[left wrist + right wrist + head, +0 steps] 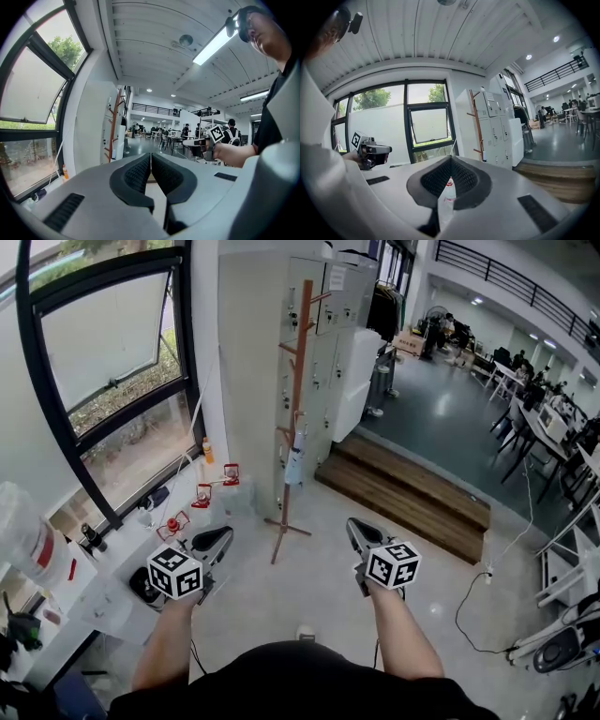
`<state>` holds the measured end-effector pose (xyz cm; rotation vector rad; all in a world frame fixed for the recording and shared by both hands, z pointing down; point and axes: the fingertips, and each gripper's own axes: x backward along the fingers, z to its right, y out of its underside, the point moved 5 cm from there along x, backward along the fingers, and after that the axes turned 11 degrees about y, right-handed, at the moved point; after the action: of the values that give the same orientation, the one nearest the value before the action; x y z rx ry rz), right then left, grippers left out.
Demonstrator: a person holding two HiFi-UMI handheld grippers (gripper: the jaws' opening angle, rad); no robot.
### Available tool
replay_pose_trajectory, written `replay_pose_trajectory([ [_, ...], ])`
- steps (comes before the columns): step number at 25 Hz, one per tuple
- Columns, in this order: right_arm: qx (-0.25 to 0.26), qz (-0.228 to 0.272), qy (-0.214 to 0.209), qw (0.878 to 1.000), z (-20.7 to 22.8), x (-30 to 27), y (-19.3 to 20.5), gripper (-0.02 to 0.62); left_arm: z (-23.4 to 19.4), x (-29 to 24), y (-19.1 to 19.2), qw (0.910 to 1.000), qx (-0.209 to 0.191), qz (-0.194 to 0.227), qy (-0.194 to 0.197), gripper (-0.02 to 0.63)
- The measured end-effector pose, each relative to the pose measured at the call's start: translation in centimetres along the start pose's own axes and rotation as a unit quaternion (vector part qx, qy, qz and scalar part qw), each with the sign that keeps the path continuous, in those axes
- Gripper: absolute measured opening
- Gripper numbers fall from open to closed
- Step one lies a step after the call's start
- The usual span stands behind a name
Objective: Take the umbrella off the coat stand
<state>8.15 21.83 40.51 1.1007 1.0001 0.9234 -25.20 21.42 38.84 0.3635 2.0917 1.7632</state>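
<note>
I am standing on a pale floor (300, 601), facing a big black-framed window (108, 343) that is filling my 10 o'clock side. A block of white lockers (328, 362) is rising at 12 o'clock, and a wide wooden step (412, 491) is running off toward 2 o'clock, leading up to an open office area.

The coat stand (292, 409) is standing straight ahead of me at 12 o'clock, just in front of the lockers. Its reddish wooden pole is leaning slightly in the head view, and its feet are spreading on the floor between my two grippers and a little beyond them. It is also showing in the left gripper view (112, 129) at 11 o'clock and in the right gripper view (476, 124) at 1 o'clock.

I am holding the left gripper (219, 540) at 7 o'clock of the stand's base, well apart from it. Its dark pads are pressing together at the tips (151, 157) with nothing between them. I am holding the right gripper (355, 527) at 4 o'clock of the base, also apart from the stand. Its pads are likewise meeting at the tips (450, 159) and gripping nothing.

The umbrella (295, 457), folded, pale and slim, is hanging on the coat stand against the lower half of the pole, well above the floor and untouched by either gripper.
</note>
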Motion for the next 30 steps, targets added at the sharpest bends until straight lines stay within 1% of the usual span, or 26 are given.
replay_pose_trajectory([
  [9, -0.002, -0.022, -0.014, 1.0, 3.7, -6.1, 0.1, 0.013, -5.0, -5.0, -0.6, 0.9999, 0.008, -0.01, -0.005, 0.028],
  [16, -0.008, -0.027, -0.016, 0.999, 7.1, -11.0, -0.7, 0.012, -8.9, -9.0, -1.4, 0.9998, 0.012, -0.015, -0.009, 0.029],
  [24, -0.018, -0.036, -0.025, 0.999, 10.7, -15.7, -1.2, 0.012, -12.6, -13.3, -2.2, 0.9996, 0.015, -0.019, -0.016, 0.028],
  [30, -0.021, -0.038, -0.027, 0.999, 14.0, -19.0, -2.3, 0.013, -14.9, -16.7, -3.3, 0.9995, 0.014, -0.023, -0.018, 0.029],
])
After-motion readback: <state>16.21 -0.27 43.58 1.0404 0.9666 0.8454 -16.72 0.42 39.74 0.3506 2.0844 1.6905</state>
